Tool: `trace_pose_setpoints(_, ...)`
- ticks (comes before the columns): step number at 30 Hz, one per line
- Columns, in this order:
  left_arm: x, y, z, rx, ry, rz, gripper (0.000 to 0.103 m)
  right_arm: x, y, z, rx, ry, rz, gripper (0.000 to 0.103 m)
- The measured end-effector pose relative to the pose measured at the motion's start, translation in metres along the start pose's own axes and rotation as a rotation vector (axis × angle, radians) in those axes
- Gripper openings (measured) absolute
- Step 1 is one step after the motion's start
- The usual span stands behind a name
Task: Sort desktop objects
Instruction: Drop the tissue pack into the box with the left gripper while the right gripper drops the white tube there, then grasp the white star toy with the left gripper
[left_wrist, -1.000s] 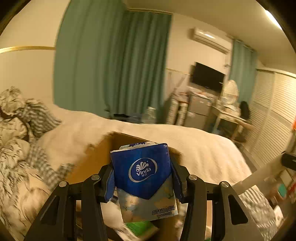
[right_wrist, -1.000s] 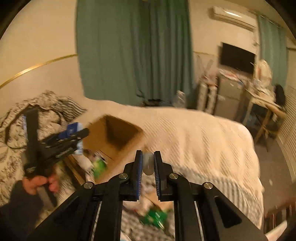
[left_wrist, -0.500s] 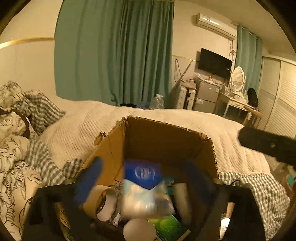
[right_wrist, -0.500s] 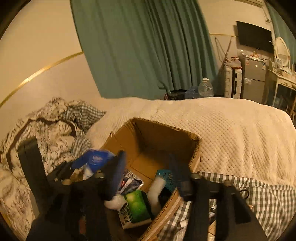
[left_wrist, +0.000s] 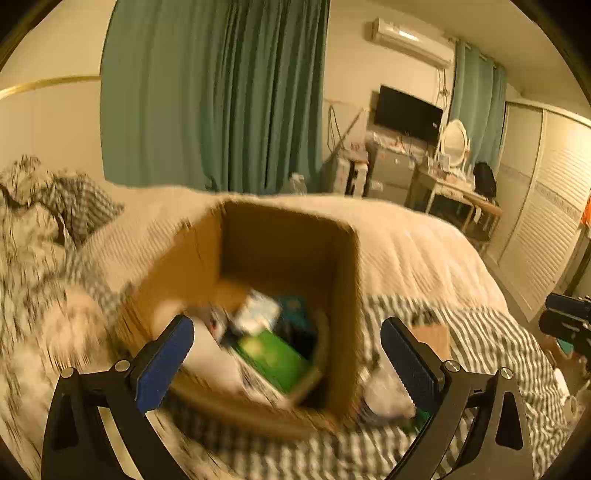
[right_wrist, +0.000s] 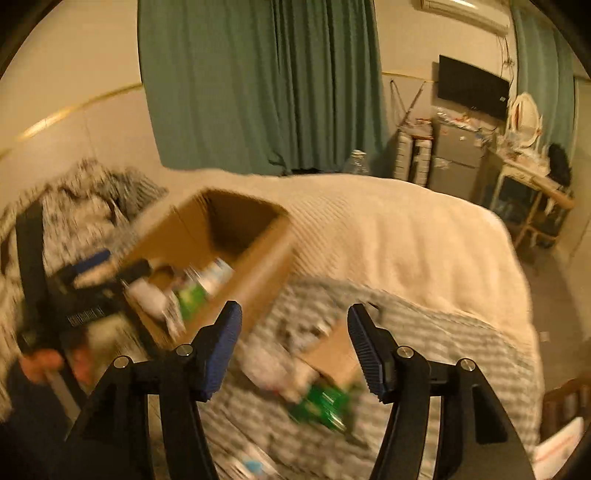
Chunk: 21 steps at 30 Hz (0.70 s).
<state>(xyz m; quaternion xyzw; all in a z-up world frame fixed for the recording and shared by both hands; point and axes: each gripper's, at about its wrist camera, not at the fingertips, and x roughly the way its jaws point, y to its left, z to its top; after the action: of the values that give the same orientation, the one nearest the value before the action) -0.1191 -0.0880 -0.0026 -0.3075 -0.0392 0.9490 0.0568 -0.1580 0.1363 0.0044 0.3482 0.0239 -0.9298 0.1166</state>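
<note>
both grippers empty over the bed, next pick ahead

my left gripper (left_wrist: 286, 352) is released wide, the box (left_wrist: 280, 258) mid-frame beyond it. my right gripper (right_wrist: 293, 345) is opening, nothing between the jaws; the green pack (right_wrist: 323, 402) lies low centre, just beyond. i'd drop straight down, straddle it, then clench.

No legible txt; frames too blurred.
</note>
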Motion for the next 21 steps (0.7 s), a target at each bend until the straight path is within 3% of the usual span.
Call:
trace_pose_setpoints(5,0.007,-0.044,-0.065,0.013,0.180,-0.006,0.103,-0.014,-0.032,-0.057,0.019,0.045,-0.017,0.059)
trace_pose_setpoints(9,0.023,-0.086,-0.110,0.111,0.297,-0.095,0.103,-0.004,-0.053,-0.087,0.041,0.079,-0.057,0.059)
trace_pose_setpoints(13,0.045,-0.122,-0.143,0.280,0.415,-0.142,0.103,0.003,-0.067,-0.103,0.084,0.106,-0.033,0.059)
trace_pose_setpoints(17,0.059,-0.142,-0.168,0.372,0.514,-0.184,0.103,0.003,-0.063,-0.106,0.049,0.100,-0.028,0.059)
trace_pose_setpoints(19,0.072,-0.144,-0.179,0.372,0.572,-0.197,0.102,0.005,-0.060,-0.105,0.047,0.103,-0.007,0.060)
trace_pose_setpoints(20,0.077,-0.141,-0.180,0.360,0.586,-0.204,0.097,0.007,-0.059,-0.106,0.047,0.112,0.004,0.060)
trace_pose_setpoints(21,0.079,-0.138,-0.181,0.343,0.597,-0.212,0.071,0.011,-0.055,-0.106,0.045,0.124,0.006,0.060)
